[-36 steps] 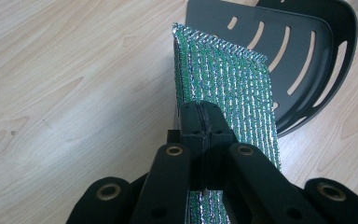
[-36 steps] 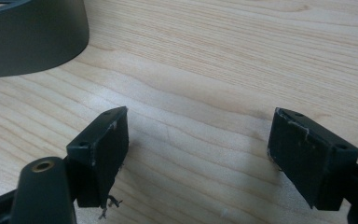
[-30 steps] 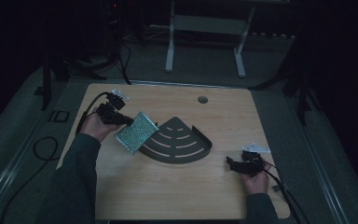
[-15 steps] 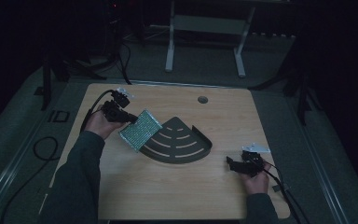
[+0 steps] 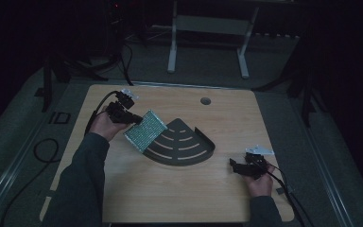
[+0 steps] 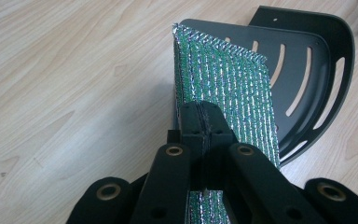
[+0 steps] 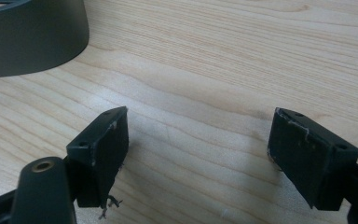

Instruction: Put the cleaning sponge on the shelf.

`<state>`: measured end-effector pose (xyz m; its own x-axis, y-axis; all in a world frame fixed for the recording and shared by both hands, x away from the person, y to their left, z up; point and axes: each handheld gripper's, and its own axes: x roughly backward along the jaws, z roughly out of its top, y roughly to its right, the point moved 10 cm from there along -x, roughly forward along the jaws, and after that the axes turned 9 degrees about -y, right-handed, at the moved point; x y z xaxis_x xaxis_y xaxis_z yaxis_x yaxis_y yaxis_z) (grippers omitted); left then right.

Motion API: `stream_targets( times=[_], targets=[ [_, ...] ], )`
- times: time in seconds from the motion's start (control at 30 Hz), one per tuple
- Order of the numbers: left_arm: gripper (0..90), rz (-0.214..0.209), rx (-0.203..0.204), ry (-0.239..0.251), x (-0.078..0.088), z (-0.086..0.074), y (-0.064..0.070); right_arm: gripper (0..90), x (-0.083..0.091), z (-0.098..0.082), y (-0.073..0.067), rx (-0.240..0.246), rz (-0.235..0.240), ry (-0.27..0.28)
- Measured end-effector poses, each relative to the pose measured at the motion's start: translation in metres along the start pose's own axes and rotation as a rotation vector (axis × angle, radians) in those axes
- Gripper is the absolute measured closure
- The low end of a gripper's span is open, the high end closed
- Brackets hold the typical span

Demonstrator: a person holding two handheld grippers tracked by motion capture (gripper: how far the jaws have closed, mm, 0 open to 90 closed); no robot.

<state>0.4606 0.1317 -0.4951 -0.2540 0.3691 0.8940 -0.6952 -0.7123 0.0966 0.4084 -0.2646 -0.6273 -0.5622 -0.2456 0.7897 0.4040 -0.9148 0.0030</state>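
high view: left claw (image 5: 131, 118) clamped on a green-silver scouring pad (image 5: 145, 131), held tilted over the left edge of a dark quarter-round slotted shelf tray (image 5: 183, 144) on the wooden worktop (image 5: 170, 189). right claw (image 5: 235, 167) low near the worktop's right side, well apart. left claw view: pad (image 6: 228, 93) shiny, woven, pinched at its near edge; tray (image 6: 317, 60) holds nothing. right claw view: claw (image 7: 198, 149) wide, nothing held, tray wall (image 7: 32, 37) at top left.

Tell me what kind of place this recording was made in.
Probably a lab or recording workspace, kept dim: a bare wooden table with a cable hole, cables trailing on a grey floor, and a metal stand frame behind.
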Motion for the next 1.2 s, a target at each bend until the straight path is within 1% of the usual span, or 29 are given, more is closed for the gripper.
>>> stream_targets(
  times=[0.1, 0.13, 0.27, 0.6, 0.67, 0.93, 1.0, 1.1, 1.2],
  targets=[
    [90.0, 0.002, -0.001, 0.002, -0.001, 0.001, 0.001, 19.8, 0.000, 0.000, 0.000, 0.000, 0.000, 0.000],
    [90.0, 0.006, -0.008, 0.000, -0.004, 0.003, 0.002, 19.8, 0.000, 0.000, 0.000, 0.001, 0.000, 0.000],
    [90.0, 0.004, -0.011, -0.004, -0.009, 0.005, 0.004, 19.8, 0.000, 0.000, 0.000, 0.000, 0.000, 0.000],
    [90.0, 0.008, -0.007, -0.002, -0.016, 0.010, 0.004, 19.8, 0.000, 0.000, 0.000, 0.000, 0.000, 0.000],
    [90.0, 0.012, -0.011, -0.010, -0.017, 0.010, 0.004, 19.8, 0.000, 0.000, 0.000, 0.000, 0.000, 0.000],
    [90.0, 0.019, -0.023, 0.001, -0.017, 0.019, 0.007, 19.8, 0.000, 0.000, 0.000, 0.000, 0.000, 0.000],
    [90.0, 0.023, -0.030, -0.003, -0.018, 0.020, 0.007, 19.8, 0.000, 0.000, 0.000, 0.000, 0.000, 0.000],
    [90.0, 0.022, -0.027, 0.000, -0.018, 0.021, 0.008, 19.8, 0.000, 0.000, 0.000, 0.000, 0.000, 0.000],
    [90.0, 0.021, -0.032, -0.001, -0.021, 0.022, 0.008, 19.8, 0.000, 0.000, 0.000, 0.001, 0.000, 0.000]
  ],
)
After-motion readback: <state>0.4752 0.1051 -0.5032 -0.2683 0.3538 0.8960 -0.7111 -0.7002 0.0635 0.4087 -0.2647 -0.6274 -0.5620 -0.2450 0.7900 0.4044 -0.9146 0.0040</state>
